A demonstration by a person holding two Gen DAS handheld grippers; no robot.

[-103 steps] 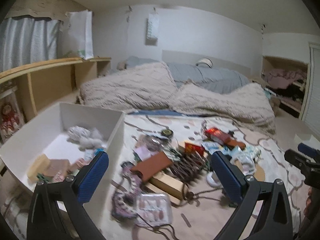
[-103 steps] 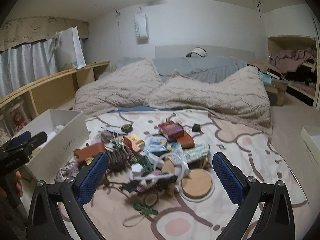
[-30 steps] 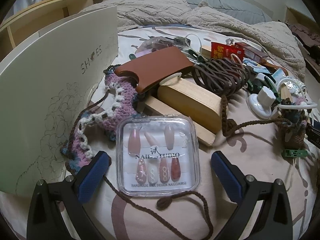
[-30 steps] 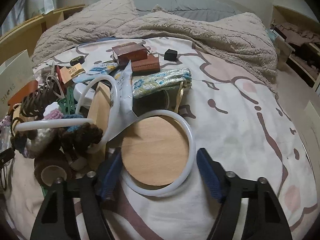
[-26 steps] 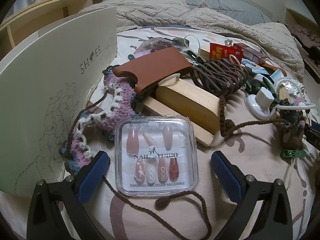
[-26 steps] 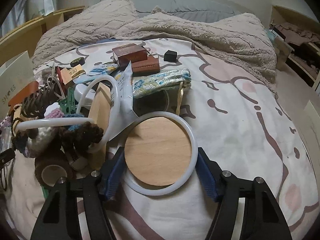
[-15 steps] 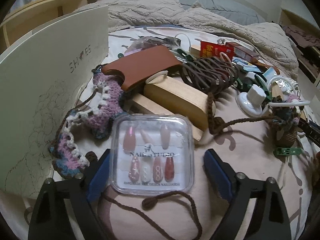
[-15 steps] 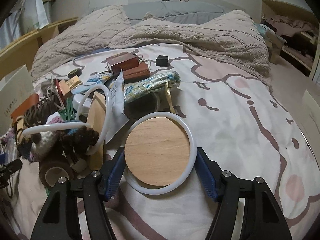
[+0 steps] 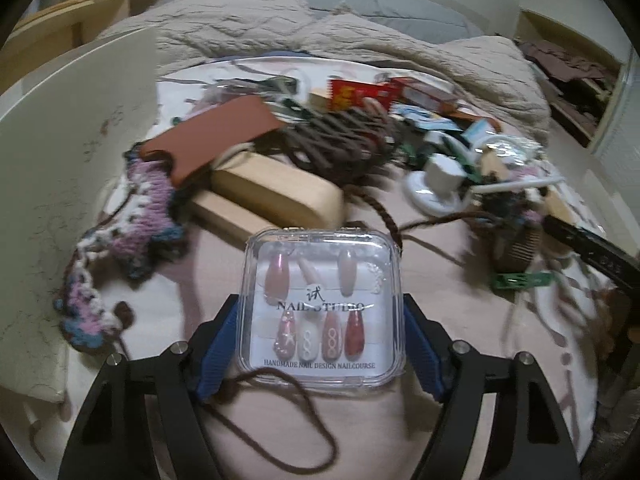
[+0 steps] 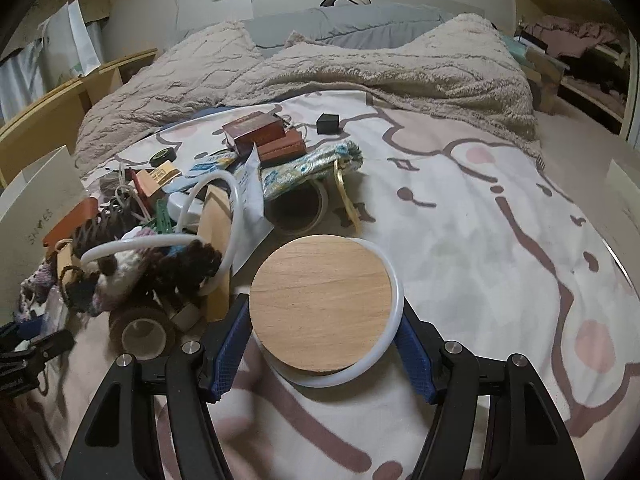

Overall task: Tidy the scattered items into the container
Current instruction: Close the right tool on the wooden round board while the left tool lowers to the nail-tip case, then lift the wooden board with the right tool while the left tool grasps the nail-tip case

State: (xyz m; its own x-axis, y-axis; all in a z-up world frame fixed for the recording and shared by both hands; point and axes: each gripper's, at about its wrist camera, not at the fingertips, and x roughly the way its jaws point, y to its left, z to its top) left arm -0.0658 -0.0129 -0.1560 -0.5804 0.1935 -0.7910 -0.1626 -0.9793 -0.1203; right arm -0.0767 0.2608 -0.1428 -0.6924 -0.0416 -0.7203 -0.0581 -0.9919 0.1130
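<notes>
My left gripper (image 9: 320,344) is shut on a clear plastic box of press-on nails (image 9: 322,308) and holds it just above the bedspread. The white shoe box (image 9: 60,184), the container, stands close on the left. My right gripper (image 10: 322,340) is shut on a round wooden lid with a white ring (image 10: 324,304), lifted slightly off the bed. The white box shows at the left edge of the right wrist view (image 10: 36,204).
A heap of clutter lies on the bed: a brown leather pouch (image 9: 212,136), wooden blocks (image 9: 276,196), brown cord (image 9: 340,148), a crochet piece (image 9: 132,216), tape rolls (image 10: 140,332), small boxes (image 10: 256,130). A beige blanket (image 10: 360,68) lies behind.
Both grippers closed on their items: the left around the nail box, the right around the wooden lid. Both items have since risen slightly off the bedspread.
</notes>
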